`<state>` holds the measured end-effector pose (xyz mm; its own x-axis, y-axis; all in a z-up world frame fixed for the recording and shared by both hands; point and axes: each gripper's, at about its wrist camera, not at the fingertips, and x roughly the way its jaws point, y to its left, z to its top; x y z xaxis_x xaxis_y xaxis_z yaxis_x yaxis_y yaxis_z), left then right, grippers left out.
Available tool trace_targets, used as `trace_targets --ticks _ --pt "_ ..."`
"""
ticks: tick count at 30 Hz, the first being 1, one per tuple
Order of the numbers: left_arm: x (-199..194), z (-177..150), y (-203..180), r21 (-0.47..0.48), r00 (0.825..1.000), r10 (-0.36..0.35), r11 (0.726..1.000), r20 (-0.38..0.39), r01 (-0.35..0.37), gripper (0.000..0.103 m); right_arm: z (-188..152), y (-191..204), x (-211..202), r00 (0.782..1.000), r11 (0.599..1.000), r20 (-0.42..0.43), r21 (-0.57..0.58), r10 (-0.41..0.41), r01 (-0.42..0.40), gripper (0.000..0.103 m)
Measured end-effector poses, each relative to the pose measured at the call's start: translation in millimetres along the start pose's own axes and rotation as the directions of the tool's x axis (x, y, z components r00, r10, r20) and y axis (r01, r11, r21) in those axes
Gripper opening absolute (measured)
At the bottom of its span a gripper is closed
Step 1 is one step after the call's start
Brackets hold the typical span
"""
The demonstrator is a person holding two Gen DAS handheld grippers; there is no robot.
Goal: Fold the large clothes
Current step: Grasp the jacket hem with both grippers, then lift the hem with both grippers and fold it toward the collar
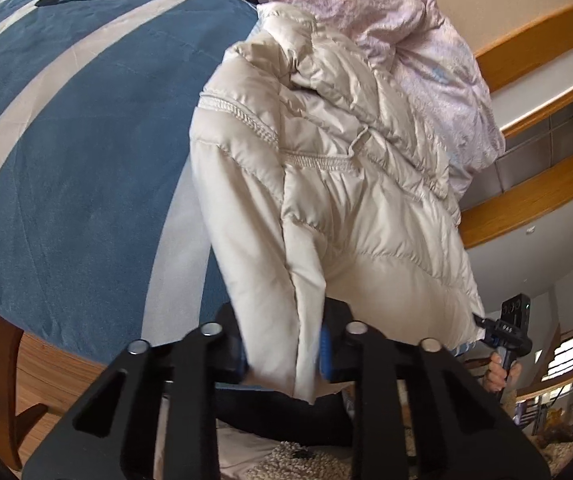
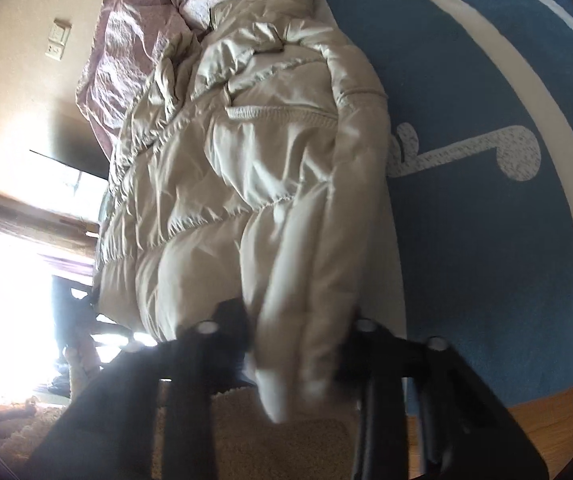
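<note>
Blue bedspread (image 1: 66, 184) with white stripes covers the bed — pink quilt (image 1: 398, 20) bunched at its far end. Wood floor (image 2: 546, 412), beige rug (image 2: 286, 448), wall socket (image 2: 55, 50).

Daylight is flooding in from the window (image 2: 10, 280), blowing out the right wrist view's lower left. The jacket (image 2: 246, 184) is blurring near the tool (image 2: 298, 352), and fisheye edges are curving, darkening.

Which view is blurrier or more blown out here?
Right wrist view: the window is blown out white, and the right gripper and jacket hem are motion-smeared. Left wrist view: evenly lit and sharper, with slight blur at the left gripper; both bend edges fisheye-style.
</note>
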<state>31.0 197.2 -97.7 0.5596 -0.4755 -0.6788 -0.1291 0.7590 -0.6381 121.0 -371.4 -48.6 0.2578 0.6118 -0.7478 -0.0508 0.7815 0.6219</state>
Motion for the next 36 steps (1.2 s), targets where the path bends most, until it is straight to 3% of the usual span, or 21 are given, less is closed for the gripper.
trace_targets --ticks 3,12,18,23,28,32,36 --pt "-15 5 2 -0.02 0.998 -0.037 0.999 0.052 0.038 0.013 1 10 -14 0.998 1.0 0.062 -0.021 0.021 -0.019 0.016" --pt "-52 23 -21 0.043 0.978 -0.088 0.996 0.188 0.081 0.011 7 32 -52 0.974 0.997 0.217 -0.068 0.059 -0.045 0.014" --pt "-67 43 -38 0.079 0.961 -0.13 0.99 0.244 0.114 0.011 26 38 -69 0.943 0.994 0.313 -0.059 0.111 -0.097 0.014" --pt "-74 87 -53 0.064 0.93 -0.209 0.978 0.303 0.199 0.011 55 60 -80 0.9 0.987 0.407 -0.093 0.155 -0.128 0.014" --pt "-65 143 -71 0.043 0.907 -0.225 0.974 0.355 0.224 0.011 104 88 -81 0.848 0.986 0.505 -0.122 0.16 -0.113 0.014" --pt "-49 190 -81 0.01 0.9 -0.205 0.976 0.384 0.218 0.011 147 105 -67 0.822 0.991 0.554 -0.097 0.134 -0.097 0.015" --pt "-25 231 -88 -0.015 0.901 -0.158 0.984 0.404 0.179 0.012 198 113 -42 0.815 0.998 0.576 -0.036 0.065 -0.054 0.015"
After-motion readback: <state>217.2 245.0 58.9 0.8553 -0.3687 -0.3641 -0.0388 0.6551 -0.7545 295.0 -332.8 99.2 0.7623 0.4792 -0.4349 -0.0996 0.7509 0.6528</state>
